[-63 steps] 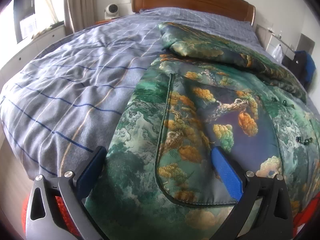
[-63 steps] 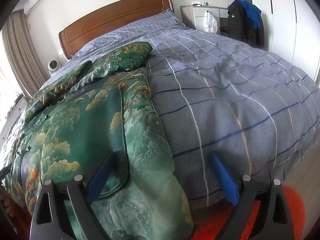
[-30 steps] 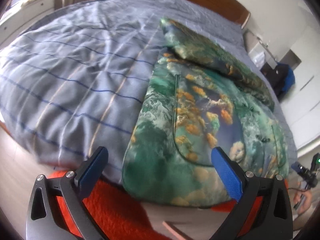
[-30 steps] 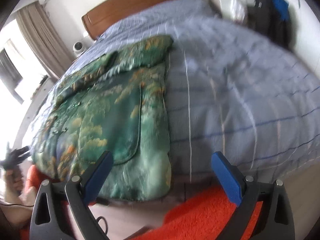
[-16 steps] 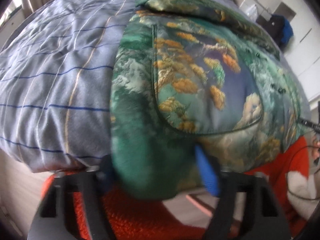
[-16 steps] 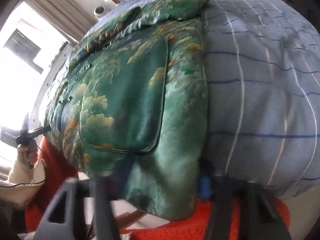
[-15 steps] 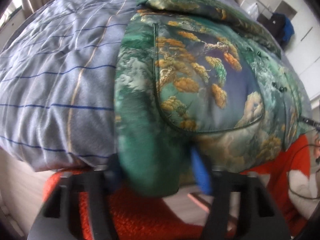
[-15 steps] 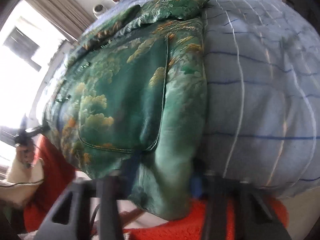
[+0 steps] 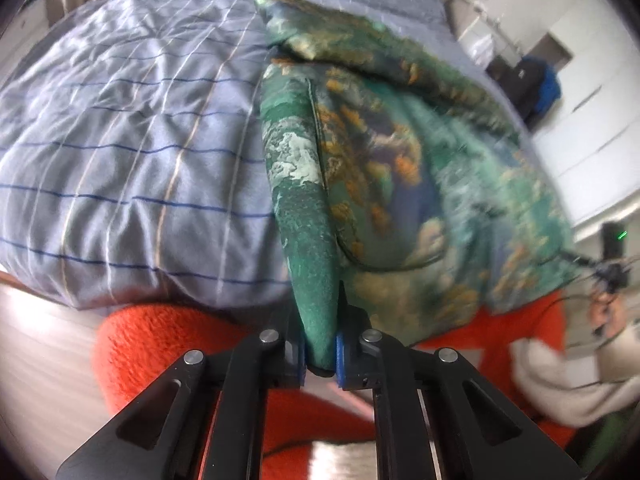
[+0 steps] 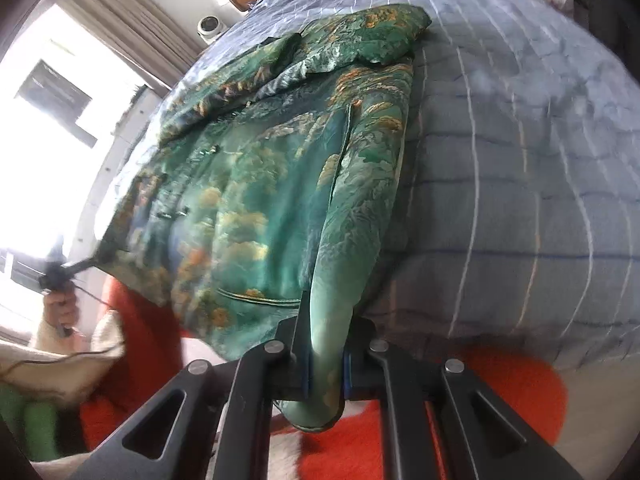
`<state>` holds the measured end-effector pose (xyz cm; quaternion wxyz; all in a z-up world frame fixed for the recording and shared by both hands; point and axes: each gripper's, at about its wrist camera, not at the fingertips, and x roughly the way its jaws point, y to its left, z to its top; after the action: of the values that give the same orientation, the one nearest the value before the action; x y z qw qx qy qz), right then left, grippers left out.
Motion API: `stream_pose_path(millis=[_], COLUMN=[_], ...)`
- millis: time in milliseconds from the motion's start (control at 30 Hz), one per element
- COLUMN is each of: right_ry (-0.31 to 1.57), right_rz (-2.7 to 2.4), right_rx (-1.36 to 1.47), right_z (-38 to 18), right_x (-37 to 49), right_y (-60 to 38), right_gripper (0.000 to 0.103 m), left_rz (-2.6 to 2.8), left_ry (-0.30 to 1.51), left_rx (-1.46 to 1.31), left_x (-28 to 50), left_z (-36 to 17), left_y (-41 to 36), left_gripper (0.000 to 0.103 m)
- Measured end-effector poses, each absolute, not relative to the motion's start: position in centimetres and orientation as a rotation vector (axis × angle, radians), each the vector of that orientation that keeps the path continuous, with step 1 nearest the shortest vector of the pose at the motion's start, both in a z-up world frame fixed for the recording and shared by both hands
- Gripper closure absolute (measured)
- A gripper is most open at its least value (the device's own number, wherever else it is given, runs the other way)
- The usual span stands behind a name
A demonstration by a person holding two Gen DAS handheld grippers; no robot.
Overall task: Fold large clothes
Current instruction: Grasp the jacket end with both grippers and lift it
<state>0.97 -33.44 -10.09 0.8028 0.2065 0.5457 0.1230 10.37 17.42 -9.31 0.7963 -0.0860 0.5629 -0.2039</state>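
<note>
step: hem grasp done | left gripper (image 9: 320, 354) + right gripper (image 10: 326, 364) clenched on jacket (image 9: 400, 168) hem corners, body ahead of jaws on bed (image 9: 120, 140) | next: hem to be lifted, carried toward collar, both corners level

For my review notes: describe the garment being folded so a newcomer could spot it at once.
On the bed, over the striped blue-grey duvet, lies a jacket, its bottom edge hanging off the foot. It alone is shiny green brocade with orange-gold patterns.
</note>
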Motion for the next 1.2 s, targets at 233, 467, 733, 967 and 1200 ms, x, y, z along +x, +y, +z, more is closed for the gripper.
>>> stream_pose_path(millis=[233, 467, 733, 967, 1200], right_ry=[1.044, 0.859, 0.885, 0.901, 1.005], right_rz=[0.411, 0.392, 0.049, 0.066, 0.007], right_rx=[0.722, 0.796, 0.876, 0.624, 0.42], right_z=[-6.7, -1.2, -7.9, -7.3, -8.1], right_x=[6.0, 19.1, 39.2, 37.5, 37.6], right_y=[-36.8, -40.4, -45.2, -41.7, -41.5], right_gripper=[0.093, 0.093, 0.052, 0.029, 0.029], left_rz=[-0.526, -0.462, -0.144, -0.092, -0.224], left_ry=[1.067, 0.931, 1.123, 0.958, 1.111], left_rx=[-0.445, -0.43, -0.303, -0.194, -0.072], left_x=[15.9, 31.6, 48.8, 44.8, 46.1], left_z=[-3.3, 2.7, -3.2, -3.3, -6.5], left_y=[18.9, 14.9, 9.0, 11.0, 10.1], left_gripper=[0.095, 0.096, 0.07, 0.011, 0.008])
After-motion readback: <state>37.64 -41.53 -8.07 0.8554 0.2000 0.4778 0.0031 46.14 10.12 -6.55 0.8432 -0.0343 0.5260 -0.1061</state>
